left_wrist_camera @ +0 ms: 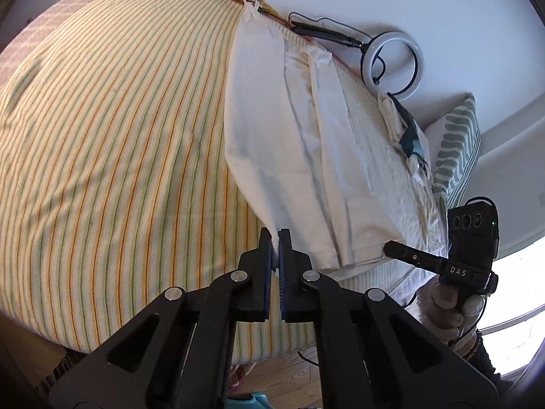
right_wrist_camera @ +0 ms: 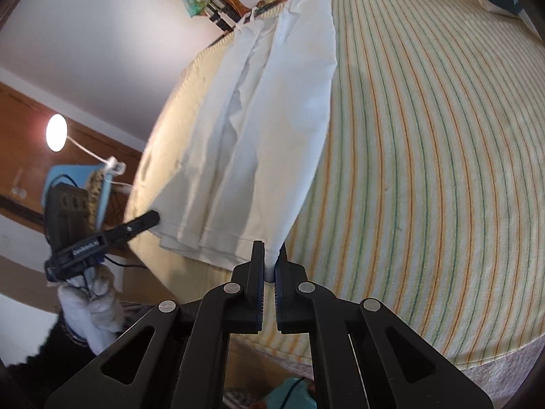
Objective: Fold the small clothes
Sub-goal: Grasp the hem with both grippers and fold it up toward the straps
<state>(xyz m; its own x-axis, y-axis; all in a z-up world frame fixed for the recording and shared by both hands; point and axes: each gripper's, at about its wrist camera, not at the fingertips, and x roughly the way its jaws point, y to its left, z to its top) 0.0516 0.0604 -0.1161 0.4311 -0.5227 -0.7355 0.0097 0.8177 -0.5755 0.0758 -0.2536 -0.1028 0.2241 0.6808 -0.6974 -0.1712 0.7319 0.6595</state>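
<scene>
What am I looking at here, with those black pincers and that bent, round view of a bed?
There is no robot here. A person holds a hand tool with two jaws in each hand. Each tool carries a wide-angle camera looking along its jaws, which is why the picture looks bent. One picture comes from the left gripper, the other from the right gripper, and each also shows the other tool off to one side. On the striped bedcover lies a white garment, laid out long. Both sets of jaws are shut, each pinching a corner of the garment's near hem. The left pinch is harder to make out.
</scene>
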